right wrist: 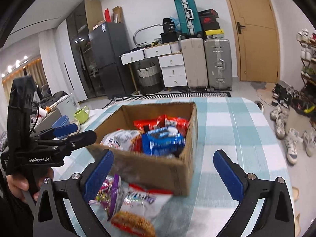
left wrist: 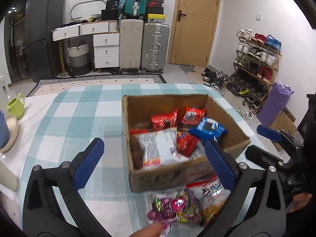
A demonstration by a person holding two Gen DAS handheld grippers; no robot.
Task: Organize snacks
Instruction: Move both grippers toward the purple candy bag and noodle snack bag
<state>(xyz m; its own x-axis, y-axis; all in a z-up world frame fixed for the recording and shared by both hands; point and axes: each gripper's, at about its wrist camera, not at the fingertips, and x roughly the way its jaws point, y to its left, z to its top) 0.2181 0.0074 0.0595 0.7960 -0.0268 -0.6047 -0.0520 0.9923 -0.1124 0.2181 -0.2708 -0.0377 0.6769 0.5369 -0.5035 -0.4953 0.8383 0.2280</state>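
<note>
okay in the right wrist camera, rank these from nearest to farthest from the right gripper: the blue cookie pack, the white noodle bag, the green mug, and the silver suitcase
1. White noodle bag: on the table before the box, beside the right gripper's left finger.
2. Blue cookie pack: inside the cardboard box, near its front.
3. Green mug: far left on the table.
4. Silver suitcase: against the back wall.

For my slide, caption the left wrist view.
Open left gripper before a snack-filled cardboard box; two packets outside.
</note>
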